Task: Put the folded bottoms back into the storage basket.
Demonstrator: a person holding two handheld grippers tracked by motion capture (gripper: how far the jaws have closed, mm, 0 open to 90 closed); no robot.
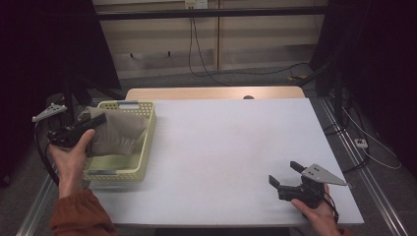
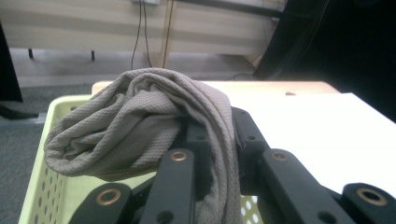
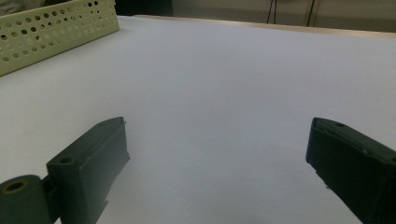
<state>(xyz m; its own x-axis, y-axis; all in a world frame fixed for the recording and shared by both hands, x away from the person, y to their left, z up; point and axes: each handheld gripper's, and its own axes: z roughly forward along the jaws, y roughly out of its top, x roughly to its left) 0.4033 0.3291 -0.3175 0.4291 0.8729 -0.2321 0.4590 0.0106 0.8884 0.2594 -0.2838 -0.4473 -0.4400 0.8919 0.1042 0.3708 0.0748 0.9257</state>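
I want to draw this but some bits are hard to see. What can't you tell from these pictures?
- Basket floor: in the high view the grey cloth covers most of it.
- Left gripper jaw tips: in the left gripper view the cloth wraps over them.
- Cloth type: bunched up, so towel or clothing cannot be told.
- Right gripper handle: the hand hides it, cut off by the bottom edge.

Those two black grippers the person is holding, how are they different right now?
The left gripper is shut on a grey cloth, while the right gripper is open and holds nothing. The left gripper is over the yellow basket at the table's left side; the right gripper is low over the bare white table near its front right corner. Both are black, two-jawed and hand-held.
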